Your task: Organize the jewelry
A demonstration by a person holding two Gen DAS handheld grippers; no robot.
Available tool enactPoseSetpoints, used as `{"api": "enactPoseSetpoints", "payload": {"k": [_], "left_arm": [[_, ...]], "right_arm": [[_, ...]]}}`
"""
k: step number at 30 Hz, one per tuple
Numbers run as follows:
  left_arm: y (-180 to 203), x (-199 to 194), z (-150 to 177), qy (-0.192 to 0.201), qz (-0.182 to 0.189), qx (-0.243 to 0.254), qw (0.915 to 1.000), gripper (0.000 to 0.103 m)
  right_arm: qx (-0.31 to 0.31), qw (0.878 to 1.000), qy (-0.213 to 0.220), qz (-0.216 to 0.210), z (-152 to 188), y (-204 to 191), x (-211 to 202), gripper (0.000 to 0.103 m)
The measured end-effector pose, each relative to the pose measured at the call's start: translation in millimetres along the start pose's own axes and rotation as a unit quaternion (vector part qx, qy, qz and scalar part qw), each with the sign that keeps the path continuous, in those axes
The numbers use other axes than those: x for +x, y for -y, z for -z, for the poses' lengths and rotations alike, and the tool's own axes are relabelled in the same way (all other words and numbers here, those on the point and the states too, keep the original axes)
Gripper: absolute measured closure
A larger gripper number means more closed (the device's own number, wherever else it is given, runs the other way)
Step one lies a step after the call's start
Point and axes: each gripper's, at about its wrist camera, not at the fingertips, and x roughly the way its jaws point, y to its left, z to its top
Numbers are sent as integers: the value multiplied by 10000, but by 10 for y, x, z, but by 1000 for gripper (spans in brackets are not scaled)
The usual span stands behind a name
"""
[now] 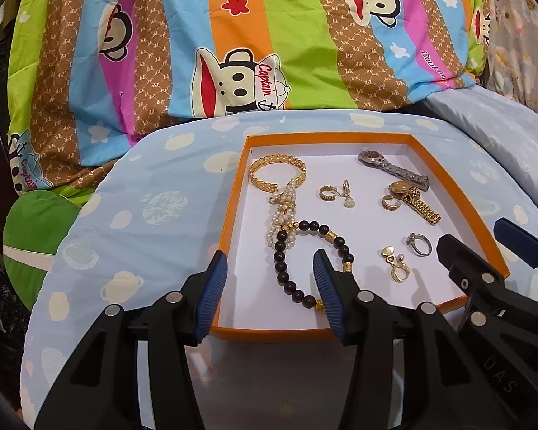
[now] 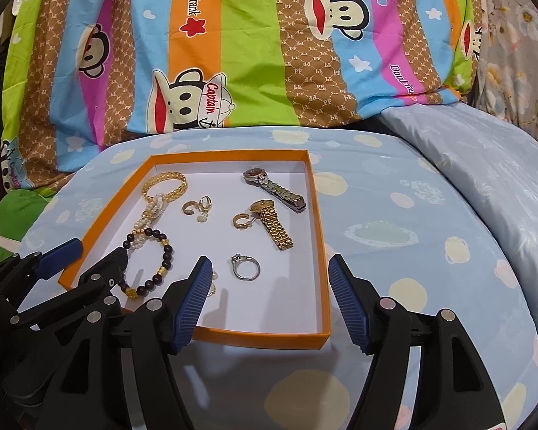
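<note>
**A:** What did the left wrist view show?

**B:** The left gripper (image 1: 269, 294) had its jaws spread wide and held nothing. Its blue ribbed pads (image 1: 213, 297) hung over the near left corner of the shallow orange cardboard tray with a white floor (image 1: 358, 136), and the dark beaded bracelet with gold spacers (image 1: 287, 276) lay between them, seemingly untouched. Beyond it lay the string of small white pearls (image 1: 287, 215) and the gold chain-link bangle (image 1: 276, 173), overlapping. The silver-strap wristwatch (image 1: 394, 168) sat at the far right, the gold-strap wristwatch (image 1: 414, 199) nearer, with a gold hoop earring (image 1: 389, 202) just beside it. Mid-tray lay a gold hoop and pearl-drop earring pair (image 1: 335, 193); near right, a silver ring with a stone (image 1: 419, 245) and a gold heart-drop earring (image 1: 394, 263). The right gripper (image 1: 491, 243) entered from the right, straddling the tray's right wall.

**A:** And the right wrist view?

**B:** The right gripper (image 2: 269, 297) was equally wide open and empty, one pad (image 2: 193, 301) over the tray (image 2: 319, 251) floor, the other outside the right wall above the pale blue planet-print cloth (image 2: 394, 222). That pad hid most of the heart earring, which only the left view showed whole. The silver ring (image 2: 245, 267) lay just beyond. The left gripper (image 2: 89, 254) showed at the left, open over the tray's left wall.
</note>
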Motion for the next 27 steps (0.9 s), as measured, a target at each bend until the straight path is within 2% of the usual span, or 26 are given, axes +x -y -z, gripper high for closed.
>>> {"api": "enactPoseSetpoints", "payload": {"k": [5, 10, 27], "left_arm": [[1, 9, -4, -19, -3, -1, 10000, 55], [-37, 22, -2, -28, 61, -110, 9999, 54], [-69, -47, 9, 82, -51, -161, 9998, 54]], "right_arm": [[-16, 10000, -32, 51, 10, 8, 1, 34], [14, 10000, 66, 16, 14, 15, -43, 27], [-92, 9996, 229, 102, 24, -11, -122, 27]]}}
